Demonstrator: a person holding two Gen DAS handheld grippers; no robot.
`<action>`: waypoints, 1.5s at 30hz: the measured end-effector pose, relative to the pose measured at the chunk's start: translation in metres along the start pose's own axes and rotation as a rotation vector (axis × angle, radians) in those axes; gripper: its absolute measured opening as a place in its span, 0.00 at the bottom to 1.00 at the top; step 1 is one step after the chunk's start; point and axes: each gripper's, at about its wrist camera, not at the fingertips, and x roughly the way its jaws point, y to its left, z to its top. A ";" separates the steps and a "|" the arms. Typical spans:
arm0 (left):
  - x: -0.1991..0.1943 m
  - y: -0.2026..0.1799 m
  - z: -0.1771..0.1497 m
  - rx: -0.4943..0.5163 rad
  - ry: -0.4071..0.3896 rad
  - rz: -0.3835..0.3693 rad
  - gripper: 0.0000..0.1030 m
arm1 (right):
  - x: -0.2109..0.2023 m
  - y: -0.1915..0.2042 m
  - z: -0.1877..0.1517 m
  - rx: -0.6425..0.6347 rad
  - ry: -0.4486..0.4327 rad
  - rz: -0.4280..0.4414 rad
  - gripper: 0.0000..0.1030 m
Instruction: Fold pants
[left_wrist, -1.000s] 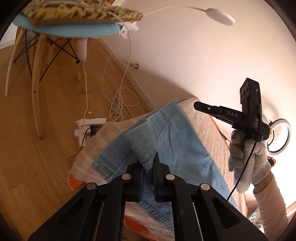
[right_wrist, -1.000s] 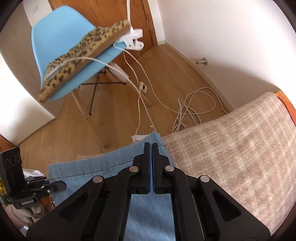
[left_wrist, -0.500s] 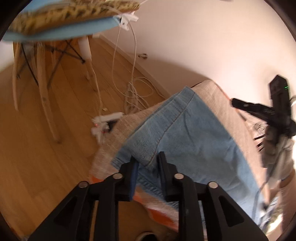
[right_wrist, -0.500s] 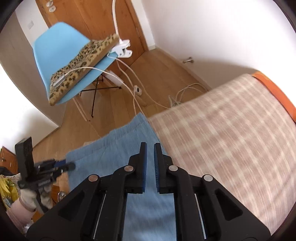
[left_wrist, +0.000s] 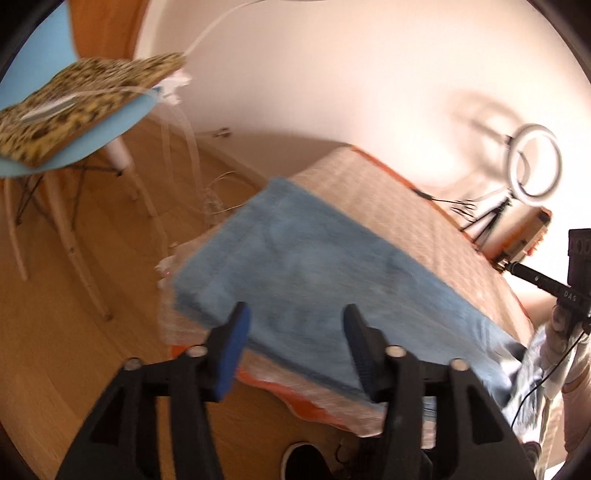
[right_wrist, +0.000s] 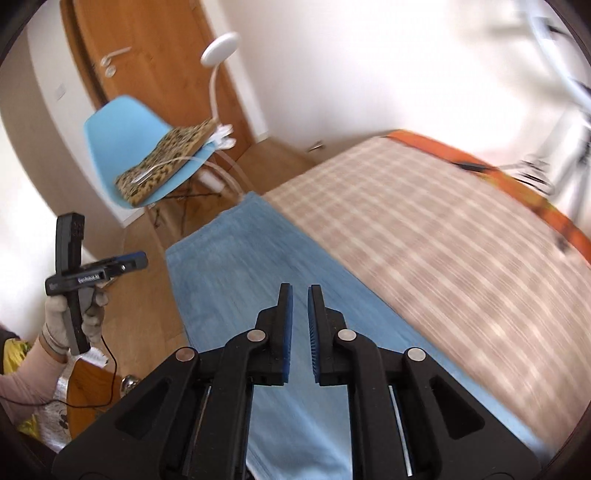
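Light blue jeans lie flat in a long folded strip along the near edge of the bed's checked blanket. My left gripper hovers above their near end. Its jaws are opening wide, with nothing pressed between the pads. In the right wrist view the jeans run away from me beside the blanket. My right gripper hangs over them, its jaws opening with a narrow empty gap. A gloved hand holds the left gripper off to the left.
A blue chair carrying a leopard-print cushion stands on the wooden floor beyond the bed corner. White cables lie by the wall. A ring light stands at the far side. A dark shoe sits below.
Both grippers were shut on the denim and have let go, opening as they pulled up and back. The right one swung far along the bed. The jeans now lie flat.
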 end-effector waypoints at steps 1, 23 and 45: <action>-0.001 -0.011 0.001 0.030 -0.003 -0.010 0.64 | -0.017 -0.006 -0.011 0.015 -0.017 -0.031 0.45; 0.081 -0.300 0.002 0.493 0.255 -0.426 0.72 | -0.271 -0.137 -0.243 0.599 -0.212 -0.603 0.84; 0.192 -0.558 -0.131 0.643 0.567 -0.640 0.72 | -0.360 -0.165 -0.369 0.912 -0.299 -0.693 0.84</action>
